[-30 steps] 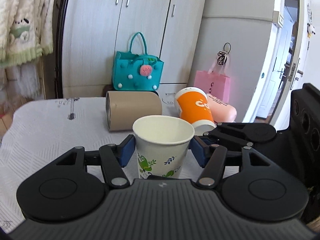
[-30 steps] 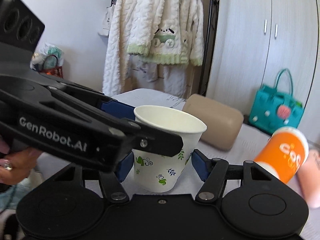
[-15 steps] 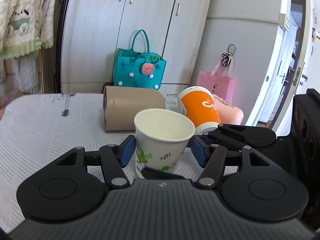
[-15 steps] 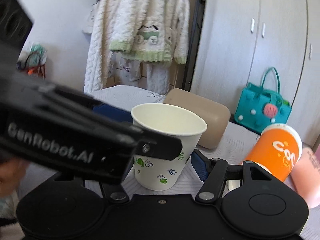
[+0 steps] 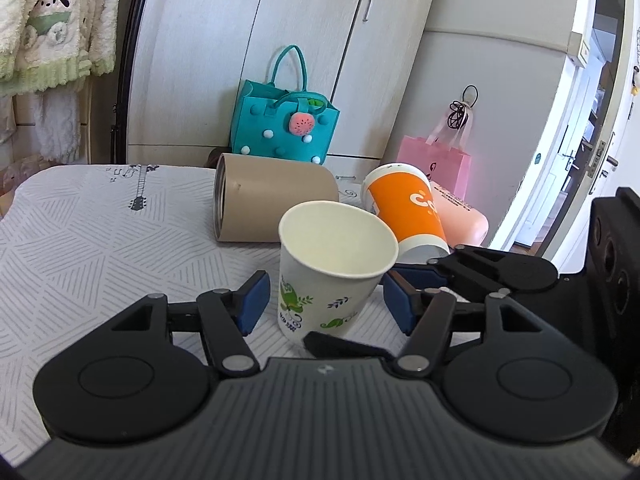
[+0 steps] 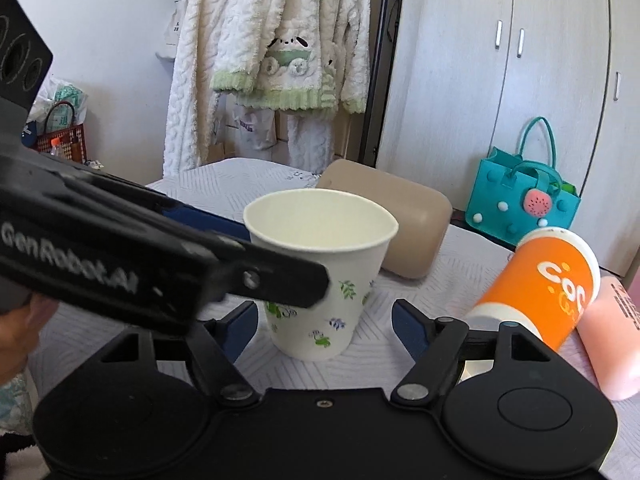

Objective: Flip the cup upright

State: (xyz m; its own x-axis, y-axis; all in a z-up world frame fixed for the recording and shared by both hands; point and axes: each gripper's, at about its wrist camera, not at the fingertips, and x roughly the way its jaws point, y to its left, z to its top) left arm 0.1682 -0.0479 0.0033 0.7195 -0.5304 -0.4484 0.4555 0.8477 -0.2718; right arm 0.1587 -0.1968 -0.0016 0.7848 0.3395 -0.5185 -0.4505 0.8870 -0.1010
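Note:
A white paper cup with green leaf prints [image 5: 332,272] [image 6: 320,268] stands mouth up on the white patterned tablecloth [image 5: 100,240], leaning a little to the right in the left wrist view. My left gripper [image 5: 326,304] is open, its blue pads apart on either side of the cup without touching it. My right gripper [image 6: 324,326] is open too, its pads clear of the cup on both sides. The left gripper's finger [image 6: 168,264] crosses in front of the cup in the right wrist view.
A tan cylinder [image 5: 272,208] lies on its side behind the cup. An orange cup [image 5: 408,212] lies tilted to the right against a pink bottle [image 5: 460,216]. A teal bag [image 5: 284,124], a pink bag and cupboards stand beyond the table.
Both grippers have pulled back slightly from the cup and their pads stand wider from it. The left wrist view has swung, so the cup appears more tilted.

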